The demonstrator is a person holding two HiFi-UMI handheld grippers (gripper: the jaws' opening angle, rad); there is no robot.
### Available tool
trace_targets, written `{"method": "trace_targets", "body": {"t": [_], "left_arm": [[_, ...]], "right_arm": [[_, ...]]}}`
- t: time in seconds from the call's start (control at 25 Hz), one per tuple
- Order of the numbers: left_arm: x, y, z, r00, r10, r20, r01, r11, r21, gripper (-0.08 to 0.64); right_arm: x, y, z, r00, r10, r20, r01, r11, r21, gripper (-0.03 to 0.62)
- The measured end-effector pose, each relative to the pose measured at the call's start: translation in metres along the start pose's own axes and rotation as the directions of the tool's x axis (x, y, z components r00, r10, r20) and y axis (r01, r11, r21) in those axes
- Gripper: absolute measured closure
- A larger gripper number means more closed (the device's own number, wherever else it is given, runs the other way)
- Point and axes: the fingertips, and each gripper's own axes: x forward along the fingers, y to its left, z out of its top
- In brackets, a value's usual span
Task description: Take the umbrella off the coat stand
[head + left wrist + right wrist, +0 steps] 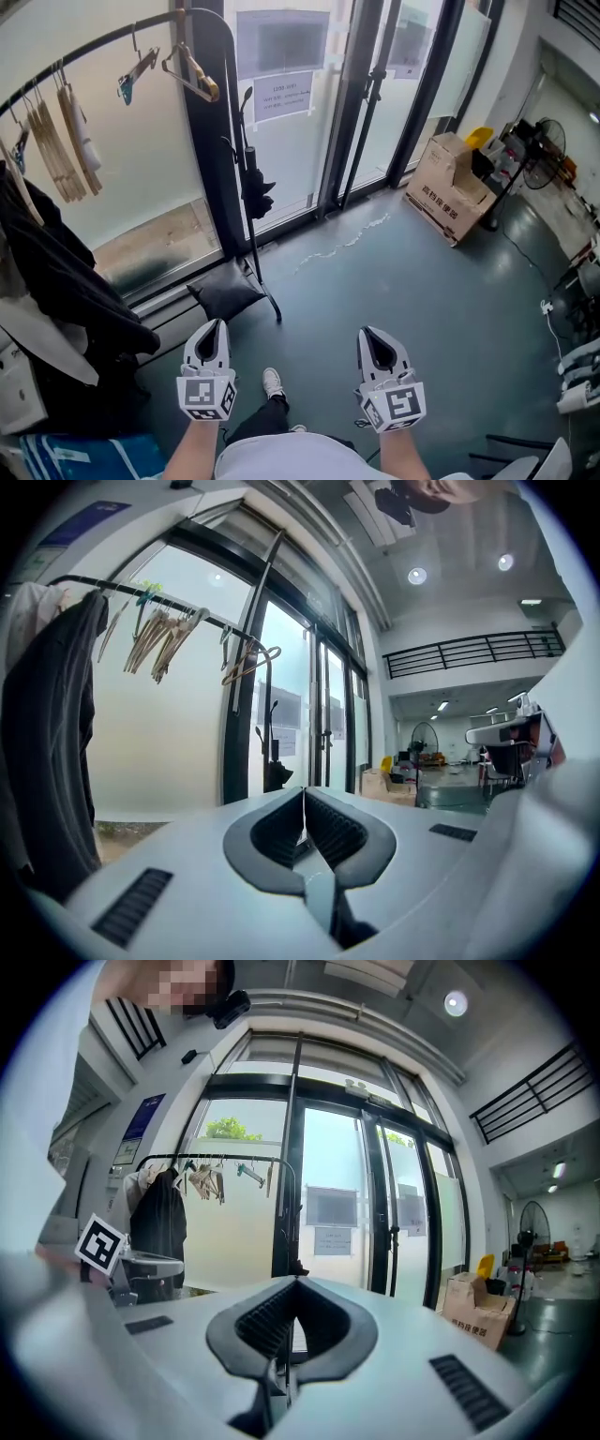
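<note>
A folded black umbrella (253,187) hangs by its handle from the right end of the black coat stand (231,112), in front of the glass doors. In the left gripper view the umbrella (275,764) shows small and far off, just left of the jaw tips. My left gripper (217,324) (304,791) and my right gripper (367,332) (297,1281) are both low and near my body, well short of the stand. Each points toward the stand, its jaws closed together on nothing.
Wooden hangers (58,141) and a dark coat (56,272) hang on the rail at left. A black cushion (225,292) lies at the stand's foot. A cardboard box (452,187), a fan (549,141) and other gear stand at right. My shoe (272,382) shows below.
</note>
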Motion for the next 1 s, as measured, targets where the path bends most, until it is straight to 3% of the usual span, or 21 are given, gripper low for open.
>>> {"method": "trace_targets", "body": {"t": [0.16,0.32,0.56,0.72,1.0], "left_arm": [[0.048,0.022,-0.007,1.0,0.005,-0.03,-0.006,1.0,-0.021,0.534],[0.103,0.048,-0.01,0.999,0.001,-0.042,-0.003,0.999,-0.043,0.535],[0.181,0.068,-0.002,0.997,-0.07,-0.045,0.068,0.997,-0.03,0.534],[0.213,0.059,0.019,0.996,-0.082,0.017,0.082,0.996,0.024,0.534],[0.255,0.043,0.017,0.993,-0.116,-0.018,0.116,0.993,0.02,0.534]], "right_arm": [[0.057,-0.006,0.009,1.0,0.028,0.01,-0.028,1.0,-0.014,0.575],[0.125,-0.013,0.0,0.998,0.05,-0.038,-0.049,0.999,0.017,0.575],[0.181,-0.011,0.009,0.994,0.072,-0.083,-0.071,0.997,0.015,0.574],[0.201,-0.021,0.004,0.99,0.061,-0.128,-0.06,0.998,0.013,0.575],[0.238,-0.044,-0.003,0.987,0.089,-0.133,-0.085,0.996,0.036,0.574]]}}
